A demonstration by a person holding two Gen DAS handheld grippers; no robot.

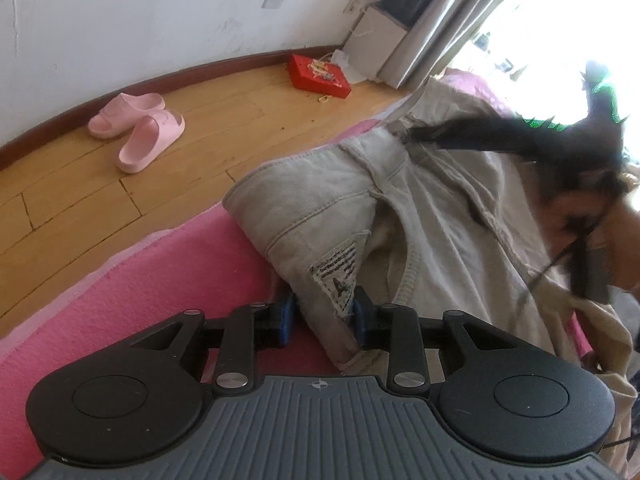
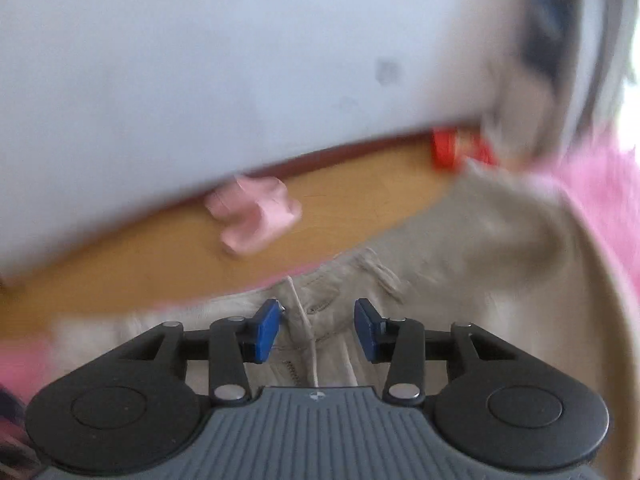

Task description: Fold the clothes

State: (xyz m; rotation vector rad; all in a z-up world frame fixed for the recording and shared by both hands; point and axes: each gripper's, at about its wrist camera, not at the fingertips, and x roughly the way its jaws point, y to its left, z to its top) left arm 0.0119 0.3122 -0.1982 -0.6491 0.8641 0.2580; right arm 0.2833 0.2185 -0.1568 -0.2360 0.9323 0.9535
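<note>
Light beige trousers (image 1: 432,220) lie on a pink cover (image 1: 160,280), one folded end with a printed label facing the left wrist view. My left gripper (image 1: 325,316) is shut on that end of the trousers, its blue pads (image 1: 285,316) pressing the cloth from both sides. In the blurred right wrist view the same beige trousers (image 2: 460,240) stretch ahead, waistband and drawstring near the fingers. My right gripper (image 2: 318,328) stands open just above the cloth, blue fingertips (image 2: 267,328) apart, with the drawstring running between them but nothing clamped.
A person's head with dark hair (image 1: 576,160) leans in at the right. On the wooden floor (image 1: 120,184) are pink slippers (image 1: 140,132) and a red box (image 1: 318,76); white wall behind, curtain and bright window (image 1: 520,20) at the far right.
</note>
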